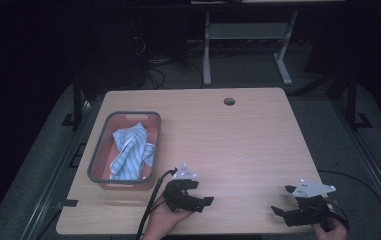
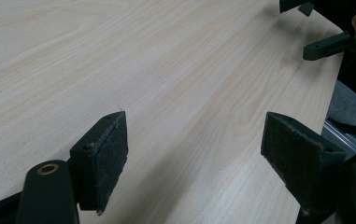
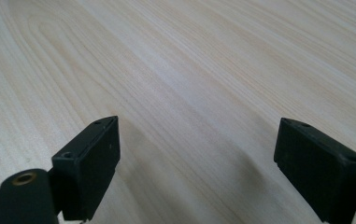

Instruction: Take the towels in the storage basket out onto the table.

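Note:
My left gripper [image 1: 200, 192] rests low over the near edge of the light wood table [image 1: 238, 140], held by a hand and pointing to the right. In the left gripper view it [image 2: 199, 154] stands open, its two padded jaws wide apart over bare wood. My right gripper [image 1: 282, 200] sits at the near right corner, facing left toward the other one. Its jaws [image 3: 208, 163] are also wide apart with nothing between them. The right gripper [image 2: 325, 44] appears far off in the left gripper view.
A grey-rimmed reddish basket [image 1: 98, 150] stands at the table's left side with a blue-and-white striped cloth [image 1: 130, 150] crumpled inside. A cable hole [image 1: 229, 101] lies near the far edge. Desk legs and cables stand on the dark floor beyond.

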